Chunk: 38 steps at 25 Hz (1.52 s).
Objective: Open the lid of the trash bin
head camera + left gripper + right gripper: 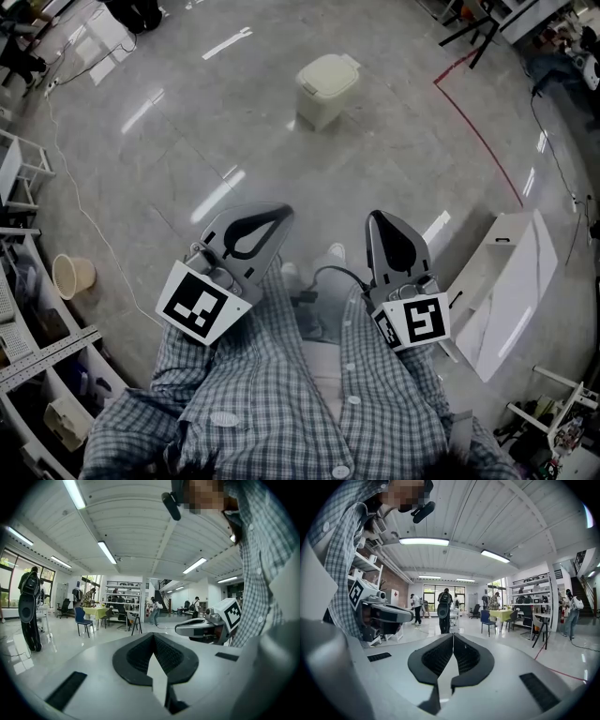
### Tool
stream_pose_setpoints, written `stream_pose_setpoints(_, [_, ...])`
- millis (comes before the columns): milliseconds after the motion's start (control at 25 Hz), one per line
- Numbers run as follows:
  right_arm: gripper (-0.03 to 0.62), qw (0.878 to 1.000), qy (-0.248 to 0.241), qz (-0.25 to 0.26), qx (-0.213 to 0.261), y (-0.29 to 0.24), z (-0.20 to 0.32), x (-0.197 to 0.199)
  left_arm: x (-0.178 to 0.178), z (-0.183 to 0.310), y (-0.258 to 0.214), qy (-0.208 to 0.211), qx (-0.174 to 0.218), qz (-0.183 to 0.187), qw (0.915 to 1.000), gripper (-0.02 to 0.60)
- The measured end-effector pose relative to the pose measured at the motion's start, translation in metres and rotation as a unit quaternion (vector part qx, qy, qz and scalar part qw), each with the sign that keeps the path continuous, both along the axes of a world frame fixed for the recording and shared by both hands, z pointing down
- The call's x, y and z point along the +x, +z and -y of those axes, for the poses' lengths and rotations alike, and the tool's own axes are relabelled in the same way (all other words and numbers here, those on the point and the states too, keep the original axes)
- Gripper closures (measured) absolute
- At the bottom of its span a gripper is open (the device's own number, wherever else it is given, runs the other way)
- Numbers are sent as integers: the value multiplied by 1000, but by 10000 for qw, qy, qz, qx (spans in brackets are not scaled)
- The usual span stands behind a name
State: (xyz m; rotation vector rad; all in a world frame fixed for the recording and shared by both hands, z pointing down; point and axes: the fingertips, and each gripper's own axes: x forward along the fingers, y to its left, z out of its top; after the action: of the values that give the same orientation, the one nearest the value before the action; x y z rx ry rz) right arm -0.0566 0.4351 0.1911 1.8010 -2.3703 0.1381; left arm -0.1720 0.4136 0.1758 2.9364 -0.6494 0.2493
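Note:
A cream trash bin (326, 88) with its lid down stands on the grey floor well ahead of me in the head view. Both grippers are held close to my body, far from the bin. The left gripper (277, 214) is shut with nothing in it, its tips meeting (153, 636) and aimed out across the room. The right gripper (378, 217) is shut and empty too, its jaws closed together (453, 636). Each gripper view shows the other gripper beside it; the bin appears in neither.
A red line (478, 127) crosses the floor at the right. A white panel (506, 291) lies at the right, shelving (28, 347) and a small beige basket (72, 275) at the left. Chairs, tables and several people stand far off.

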Motion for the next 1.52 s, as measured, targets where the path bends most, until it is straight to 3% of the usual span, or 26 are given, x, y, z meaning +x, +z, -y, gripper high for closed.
stream_pose_setpoints(280, [574,9999,72,8,-101,4,7,18,7,8,3,-49,-37,34,10000,575])
stream_pose_setpoints(600, [574,9997,-218,-57,-91,5,40,25,10,31,4,-343,-130,55,9993,575])
stream_pose_setpoints(1520, [574,9936,-1117,-114,-106,0,140,115,103,116,-4,-1136,-102,145,9934,575])
